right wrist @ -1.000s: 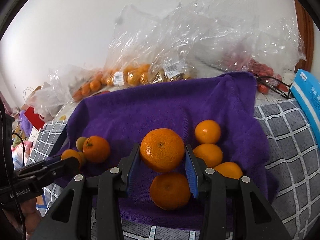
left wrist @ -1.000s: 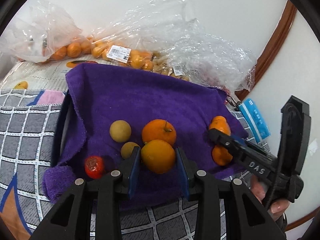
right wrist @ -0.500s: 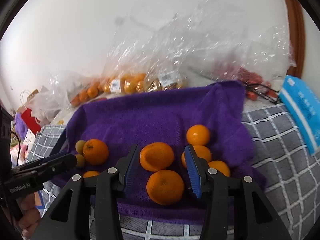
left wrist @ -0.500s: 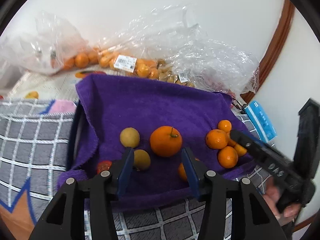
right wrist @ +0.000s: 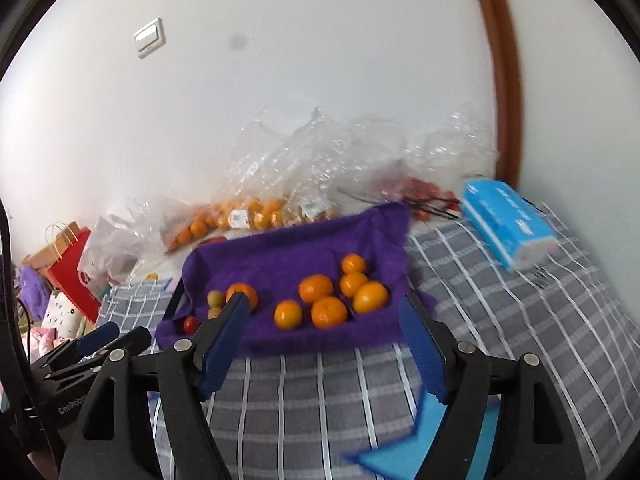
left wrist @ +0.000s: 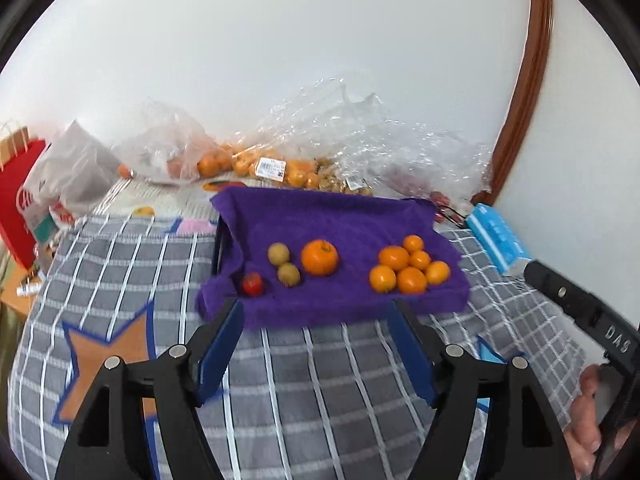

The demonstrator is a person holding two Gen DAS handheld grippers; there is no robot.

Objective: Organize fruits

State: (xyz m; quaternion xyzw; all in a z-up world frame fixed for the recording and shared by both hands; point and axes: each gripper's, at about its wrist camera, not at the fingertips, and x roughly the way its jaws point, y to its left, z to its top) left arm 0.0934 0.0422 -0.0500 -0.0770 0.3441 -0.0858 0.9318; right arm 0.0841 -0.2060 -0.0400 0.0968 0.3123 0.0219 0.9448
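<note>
Both my tongs, left [left wrist: 314, 324] and right [right wrist: 322, 320], are opening, empty. Small oranges [left wrist: 408, 268] cluster on the purple towel [left wrist: 352, 220]; a nudge could roll them off.

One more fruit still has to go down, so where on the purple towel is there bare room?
The purple towel is bare along its back, behind all the fruit, and in the gap between the big orange and the cluster of six small oranges. It is crowded at the front left around the red fruit and two greenish fruits.
</note>
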